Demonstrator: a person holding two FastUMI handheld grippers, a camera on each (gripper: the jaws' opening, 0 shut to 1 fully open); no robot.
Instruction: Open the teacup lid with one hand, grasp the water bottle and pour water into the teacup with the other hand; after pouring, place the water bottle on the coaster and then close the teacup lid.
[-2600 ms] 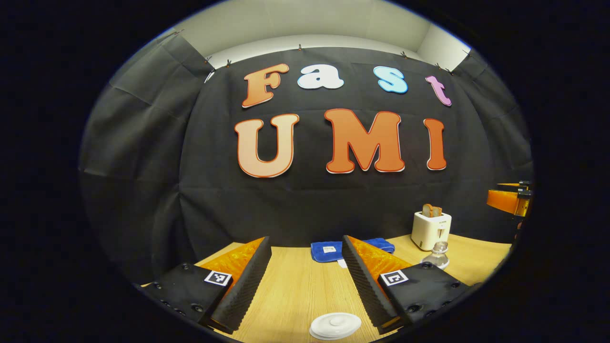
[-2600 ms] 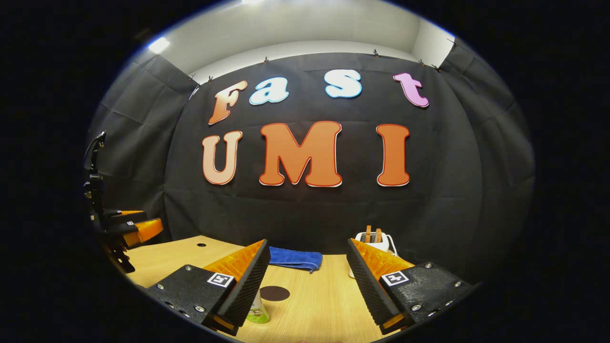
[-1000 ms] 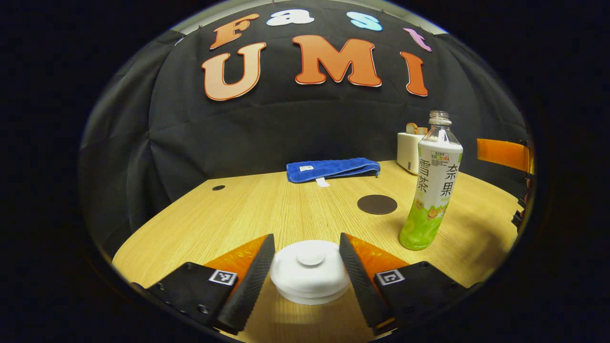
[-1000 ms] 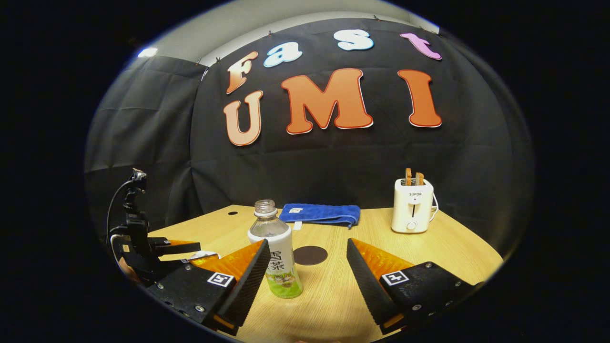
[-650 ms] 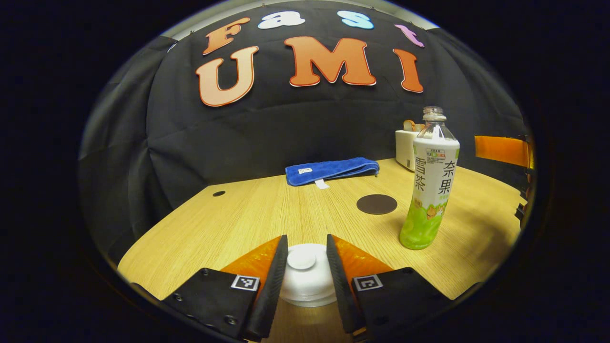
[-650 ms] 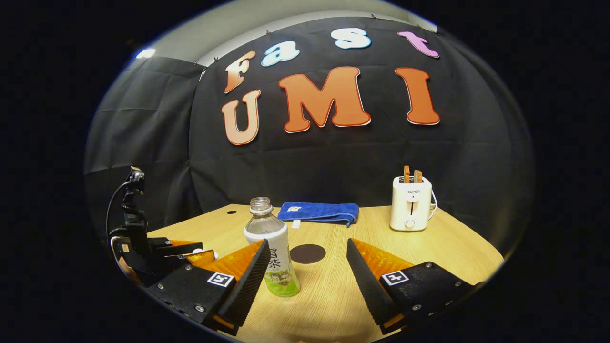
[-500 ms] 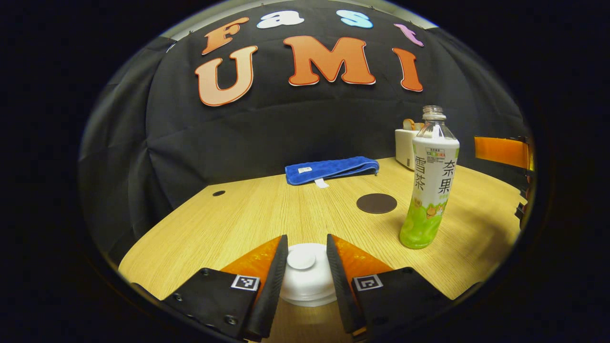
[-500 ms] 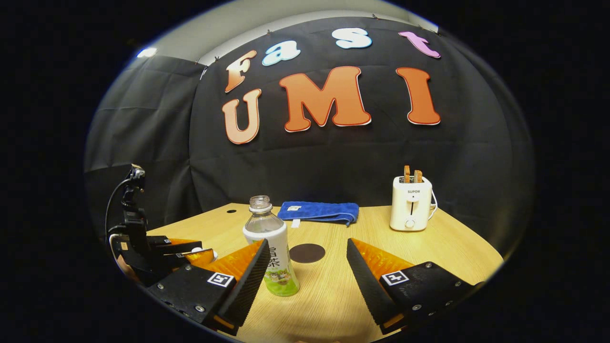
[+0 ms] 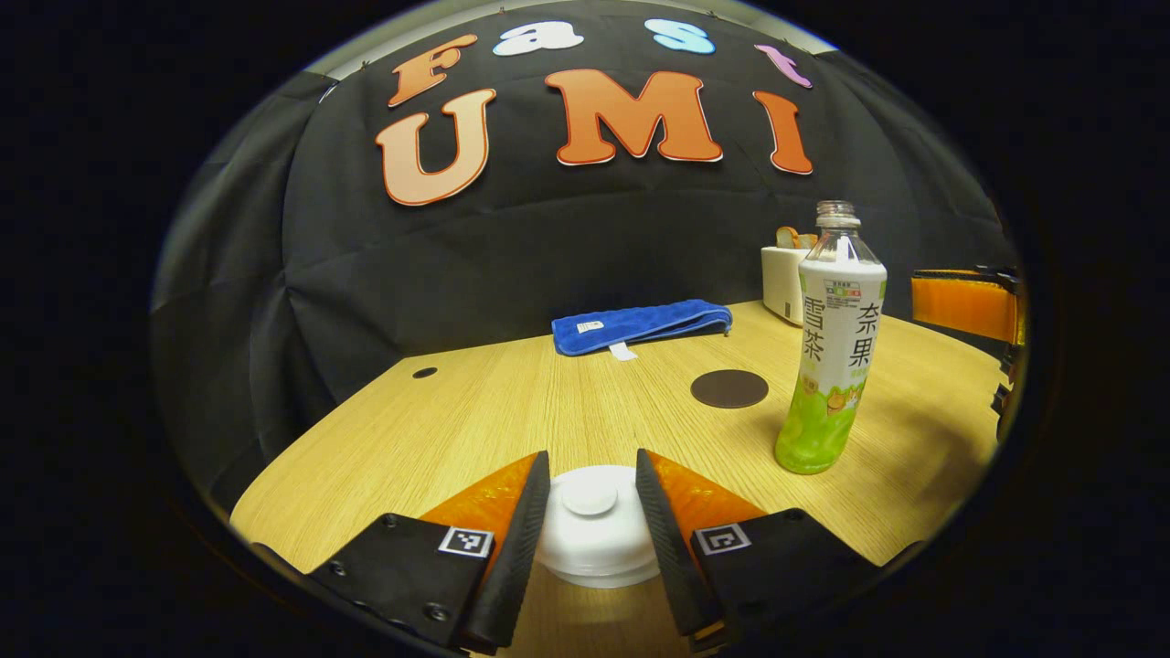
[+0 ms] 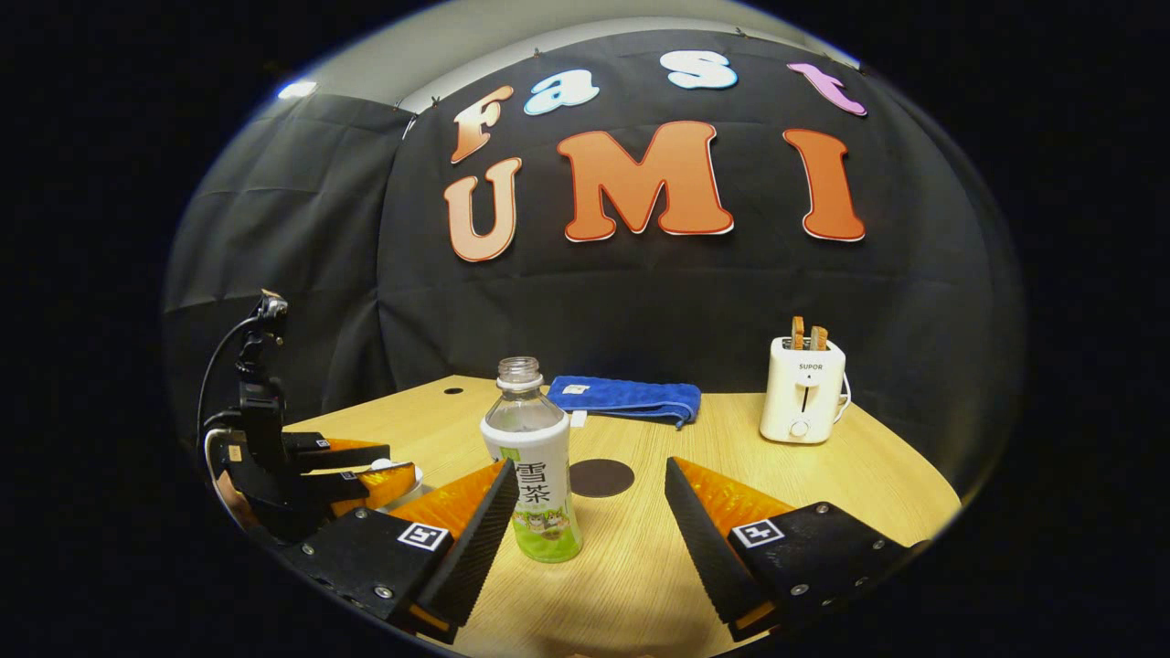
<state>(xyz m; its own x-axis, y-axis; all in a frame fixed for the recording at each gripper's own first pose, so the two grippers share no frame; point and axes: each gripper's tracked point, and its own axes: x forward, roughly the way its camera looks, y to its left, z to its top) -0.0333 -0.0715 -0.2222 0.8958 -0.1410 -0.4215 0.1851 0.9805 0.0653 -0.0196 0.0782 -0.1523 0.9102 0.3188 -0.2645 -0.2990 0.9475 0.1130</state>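
The white teacup lid (image 9: pixel 596 548) with a round knob sits between my left gripper's (image 9: pixel 591 460) fingers, which press in on it from both sides; the cup below is hidden. In the right gripper view the left gripper (image 10: pixel 352 468) hovers at the left, with a bit of white teacup rim (image 10: pixel 413 475) under it. The uncapped water bottle (image 10: pixel 539 475), with a white and green label, stands upright just ahead of my open right gripper (image 10: pixel 590 471), close to its left finger. The bottle (image 9: pixel 832 366) stands right of the lid. The dark round coaster (image 10: pixel 601 477) lies behind the bottle.
A folded blue towel (image 10: pixel 626 399) lies at the back of the wooden table (image 10: pixel 640 585). A white toaster (image 10: pixel 803 388) holding toast stands at the back right. A small hole (image 9: pixel 423 372) marks the table's far left. The right gripper's finger (image 9: pixel 969 306) shows beside the bottle.
Both grippers came down to the table. The left gripper's fingers closed in on the teacup lid. The right gripper, still open, edged closer to the bottle.
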